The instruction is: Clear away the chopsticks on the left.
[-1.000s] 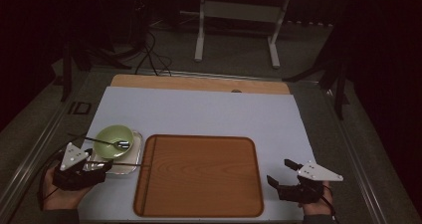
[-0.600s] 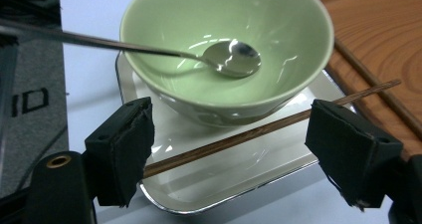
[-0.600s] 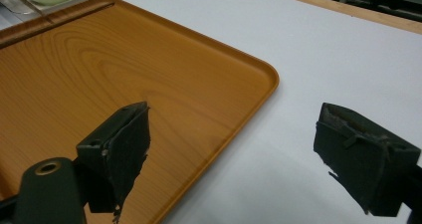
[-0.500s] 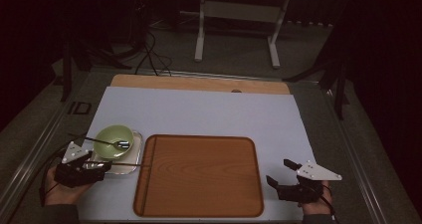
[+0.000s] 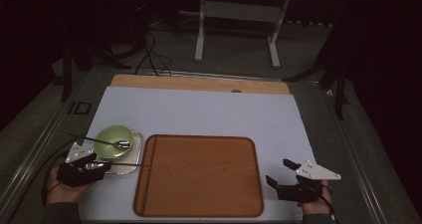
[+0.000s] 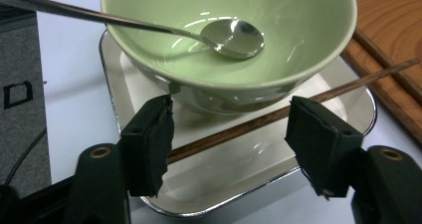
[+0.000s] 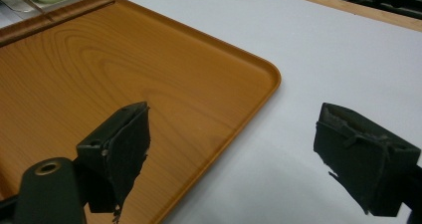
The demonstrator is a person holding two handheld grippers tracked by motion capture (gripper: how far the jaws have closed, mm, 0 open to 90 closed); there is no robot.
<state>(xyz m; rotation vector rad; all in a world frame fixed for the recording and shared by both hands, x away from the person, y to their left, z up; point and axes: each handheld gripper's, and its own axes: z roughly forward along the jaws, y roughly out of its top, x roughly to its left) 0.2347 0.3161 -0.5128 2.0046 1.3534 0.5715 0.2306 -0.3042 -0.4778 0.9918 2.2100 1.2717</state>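
A green bowl stands on a small square metal tray at the table's left. A metal spoon rests inside the bowl, its handle over the rim. A brown chopstick lies across the metal tray in front of the bowl. My left gripper is low over that tray; its jaws have just been closing and still stand apart, with the chopstick running between them, and the pads do not press on it. My right gripper is open with nothing between its jaws, beside the wooden tray's near right corner.
A large wooden tray lies mid-table on a pale mat, right beside the metal tray. A wooden strip runs along the table's far edge. Beyond it stand a metal frame and floor cables.
My left gripper has sunk a little toward the metal tray, and its jaws stand narrower. The right gripper has kept still.
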